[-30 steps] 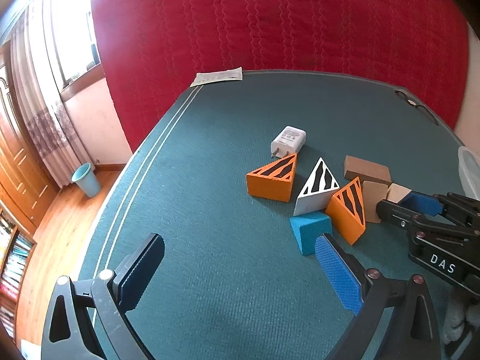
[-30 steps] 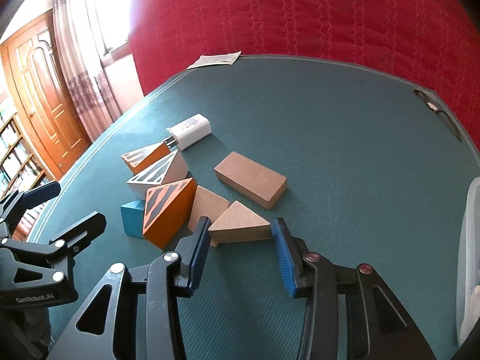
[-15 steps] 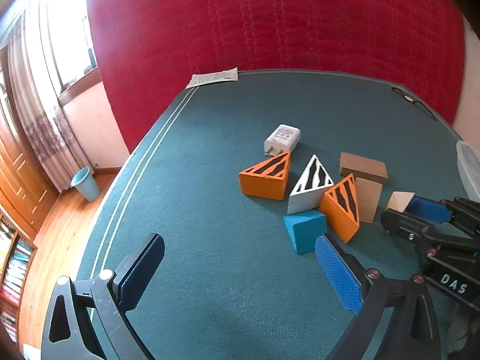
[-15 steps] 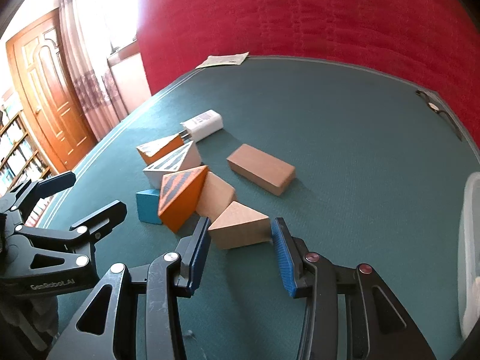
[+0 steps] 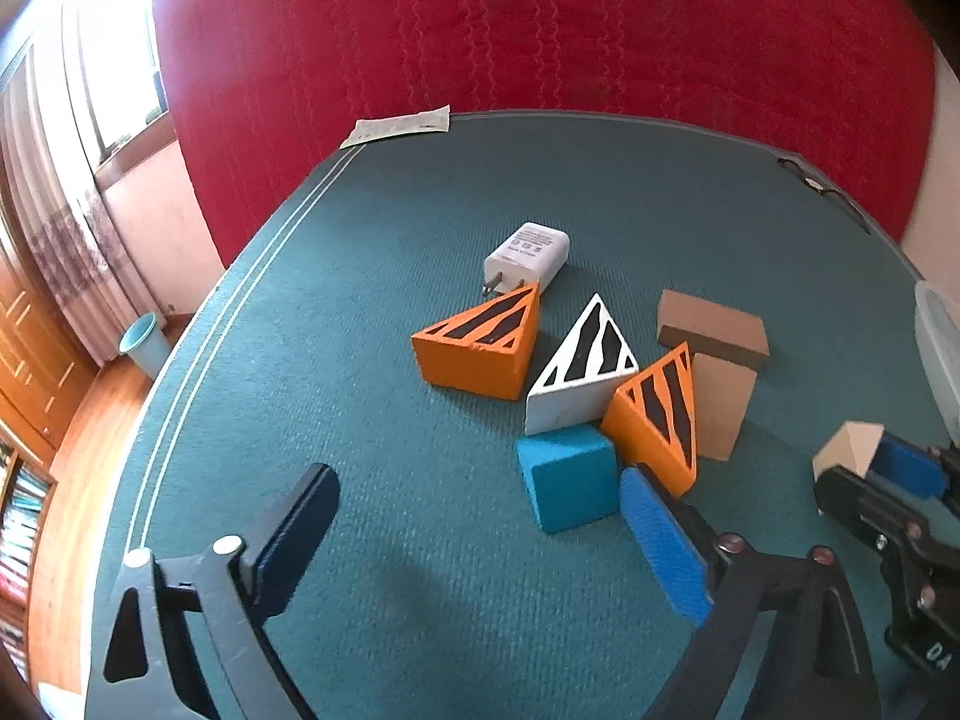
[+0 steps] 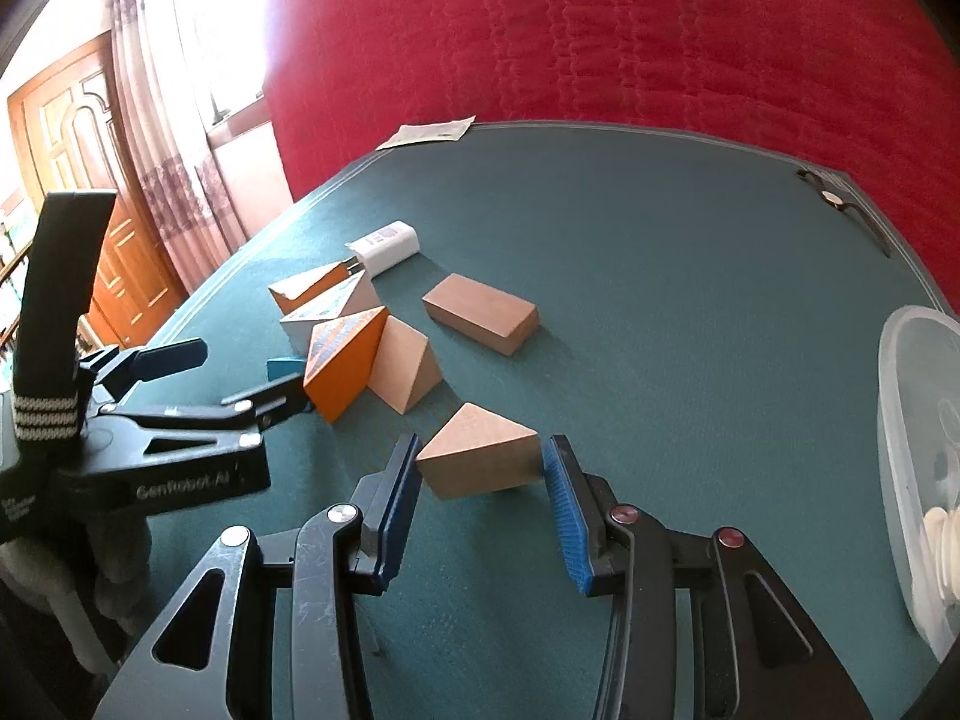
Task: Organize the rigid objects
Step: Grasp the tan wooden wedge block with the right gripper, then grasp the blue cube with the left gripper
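Observation:
My right gripper [image 6: 480, 480] is shut on a plain wooden wedge [image 6: 477, 459] and holds it off the green table; the wedge also shows in the left wrist view [image 5: 849, 450]. My left gripper [image 5: 480, 540] is open and empty, just in front of a blue block [image 5: 567, 474]. Behind the block lie two orange striped wedges [image 5: 480, 345] [image 5: 657, 420], a white striped wedge [image 5: 579, 372], a plain wedge [image 5: 723, 405], a brown brick [image 5: 711, 330] and a white charger [image 5: 528, 255].
A clear plastic tub [image 6: 918, 468] stands at the table's right edge. A paper slip [image 5: 399, 125] lies at the far left corner. A dark strap [image 5: 816, 186] lies at the far right edge. A red quilt hangs behind the green table [image 5: 360, 396].
My right gripper has lifted the plain wooden wedge and pulled it back, away from the pile. The left gripper has stayed open and drifted slightly.

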A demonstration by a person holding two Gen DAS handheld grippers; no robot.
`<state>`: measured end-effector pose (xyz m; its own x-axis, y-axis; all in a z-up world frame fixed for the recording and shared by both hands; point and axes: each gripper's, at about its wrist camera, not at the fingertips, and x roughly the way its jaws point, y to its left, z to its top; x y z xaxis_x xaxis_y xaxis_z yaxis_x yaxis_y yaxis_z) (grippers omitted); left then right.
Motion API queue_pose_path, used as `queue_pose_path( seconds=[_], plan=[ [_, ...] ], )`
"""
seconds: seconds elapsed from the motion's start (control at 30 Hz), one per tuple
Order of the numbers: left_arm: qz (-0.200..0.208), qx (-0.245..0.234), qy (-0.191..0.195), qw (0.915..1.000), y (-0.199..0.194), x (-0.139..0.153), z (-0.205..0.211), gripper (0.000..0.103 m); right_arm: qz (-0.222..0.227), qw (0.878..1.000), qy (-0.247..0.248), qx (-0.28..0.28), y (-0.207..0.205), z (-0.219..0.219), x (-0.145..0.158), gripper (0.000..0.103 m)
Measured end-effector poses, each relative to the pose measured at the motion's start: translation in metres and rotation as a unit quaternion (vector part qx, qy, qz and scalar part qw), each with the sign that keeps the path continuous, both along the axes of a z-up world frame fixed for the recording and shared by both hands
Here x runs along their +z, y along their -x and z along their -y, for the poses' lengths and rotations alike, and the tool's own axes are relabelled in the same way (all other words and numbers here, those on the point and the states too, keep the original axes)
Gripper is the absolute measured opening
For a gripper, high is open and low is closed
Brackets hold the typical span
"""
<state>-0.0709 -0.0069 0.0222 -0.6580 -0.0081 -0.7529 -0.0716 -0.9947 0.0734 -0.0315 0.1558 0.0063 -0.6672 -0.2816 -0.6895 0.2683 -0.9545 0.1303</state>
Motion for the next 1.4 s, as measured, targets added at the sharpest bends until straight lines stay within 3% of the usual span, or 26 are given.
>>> queue_pose_path(
  seconds=[0.37,0.87,1.23,1.4],
  plan=[
    [0.001,-0.006,-0.033,0.9994,0.003,0.000,-0.005,0.069,-0.003,1.000,0.002,-0.001,-0.004,-0.006,-0.001,0.043],
    [0.011,0.028,-0.039,0.9988,-0.011,0.000,0.026,0.069,-0.004,1.000,0.005,-0.001,-0.008,-0.009,-0.002,0.043],
    [0.009,0.027,-0.039,0.9988,0.001,-0.001,0.018,0.071,-0.004,1.000,0.006,0.001,-0.009,-0.009,0.000,0.043],
    [0.009,0.022,-0.033,0.9992,0.000,-0.002,0.018,0.046,-0.004,1.000,0.006,0.002,-0.010,-0.009,0.000,0.043]
  ],
)
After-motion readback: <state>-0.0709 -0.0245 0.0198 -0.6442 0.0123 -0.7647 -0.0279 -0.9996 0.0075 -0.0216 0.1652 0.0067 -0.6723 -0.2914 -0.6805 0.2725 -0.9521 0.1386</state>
